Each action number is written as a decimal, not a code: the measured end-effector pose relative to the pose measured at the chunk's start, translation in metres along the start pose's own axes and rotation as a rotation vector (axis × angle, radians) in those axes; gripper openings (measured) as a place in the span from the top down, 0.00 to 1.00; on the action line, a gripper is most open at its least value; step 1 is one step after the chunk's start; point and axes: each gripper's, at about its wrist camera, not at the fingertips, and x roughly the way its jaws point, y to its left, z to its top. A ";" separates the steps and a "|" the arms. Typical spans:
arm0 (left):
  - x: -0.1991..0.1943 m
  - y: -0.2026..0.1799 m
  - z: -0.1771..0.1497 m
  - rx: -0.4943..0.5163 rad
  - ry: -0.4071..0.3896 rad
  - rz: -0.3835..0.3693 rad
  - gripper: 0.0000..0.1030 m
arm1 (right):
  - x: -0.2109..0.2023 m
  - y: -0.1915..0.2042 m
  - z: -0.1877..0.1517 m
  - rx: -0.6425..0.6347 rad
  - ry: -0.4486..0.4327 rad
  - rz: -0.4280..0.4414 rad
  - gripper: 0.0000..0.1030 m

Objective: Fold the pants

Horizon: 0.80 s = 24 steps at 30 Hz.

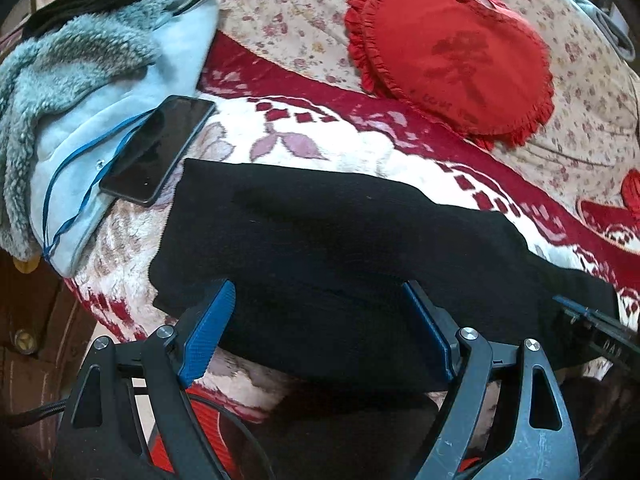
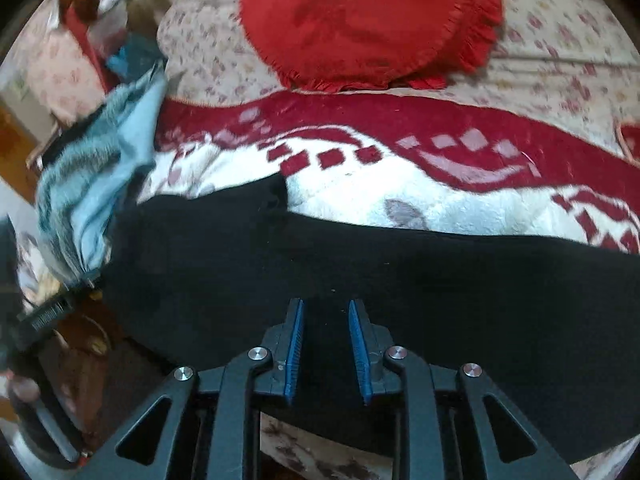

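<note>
We have the black pants [image 1: 320,248] lying flat on the red-and-white blanket [image 1: 360,148], just ahead of and beneath both tools; their long axis runs crosswise to the way our fingers point, from the end near the phone [image 1: 158,148] on the grey fleece jacket [image 1: 80,92] off to the far right. The left gripper [image 1: 320,328] stands wide open above the near edge with nothing between its blue pads; we cannot tell whether the tips touch the cloth. The right gripper [image 2: 326,344] is open only a little, a narrow gap between its pads, and it holds nothing; the cloth lies below and past its tips. In the right wrist view the fabric stretches from the jacket on our left to beyond the right edge, so the right tool sits near the middle of the length; the left tool sits nearer the phone-side end. We judge the coming move turns on that crosswise lie: a fold along the length would call for one end carried toward the other; the red heart cushion [image 2: 368,20] lies well beyond, clear of the pants.
</note>
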 end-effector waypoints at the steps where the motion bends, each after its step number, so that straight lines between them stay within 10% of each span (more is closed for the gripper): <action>1: 0.000 -0.002 0.000 0.004 0.004 -0.003 0.19 | -0.002 -0.002 0.001 -0.001 -0.002 -0.016 0.79; 24: 0.012 -0.100 -0.003 0.203 0.103 -0.135 0.19 | -0.077 -0.141 -0.026 0.188 -0.104 -0.158 0.73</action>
